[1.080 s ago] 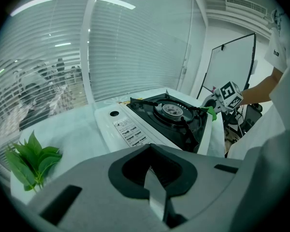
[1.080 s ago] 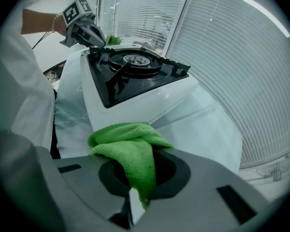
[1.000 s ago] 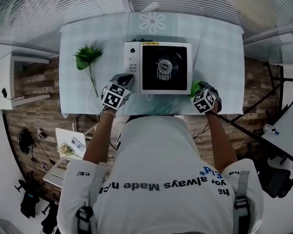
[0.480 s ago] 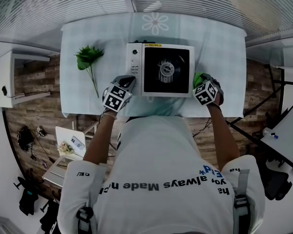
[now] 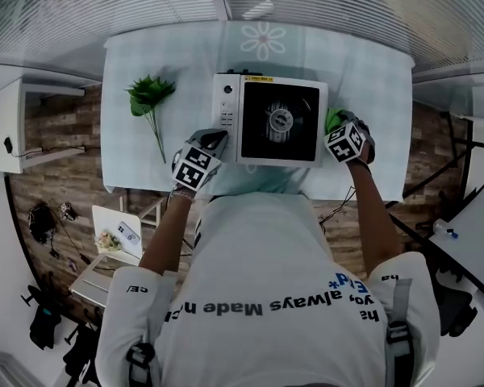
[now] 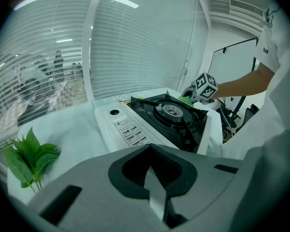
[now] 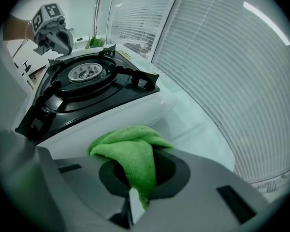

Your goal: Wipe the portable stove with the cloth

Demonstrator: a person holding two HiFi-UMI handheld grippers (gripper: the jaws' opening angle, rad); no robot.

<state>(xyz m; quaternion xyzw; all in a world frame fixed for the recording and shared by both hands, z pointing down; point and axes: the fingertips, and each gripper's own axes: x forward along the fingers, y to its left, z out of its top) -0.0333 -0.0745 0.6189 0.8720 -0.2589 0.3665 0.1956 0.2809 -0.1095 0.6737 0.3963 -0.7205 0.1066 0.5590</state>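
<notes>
Right gripper [image 5: 336, 129] pinches my green cloth [image 7: 130, 151] at three o'clock of the stove [image 5: 266, 121]; left gripper [image 5: 212, 140], closed on nothing, sits at seven o'clock.

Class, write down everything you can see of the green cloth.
The green cloth is small and bright lime, and it looks like nubby microfibre. It is bunched into soft folds and pinched between the shut jaws of the right gripper. A puffed fold bulges ahead of the jaws and a narrow tail hangs down between them. It sits by the white right side of the portable stove, just below the rim. Whether it touches that side cannot be told.
</notes>
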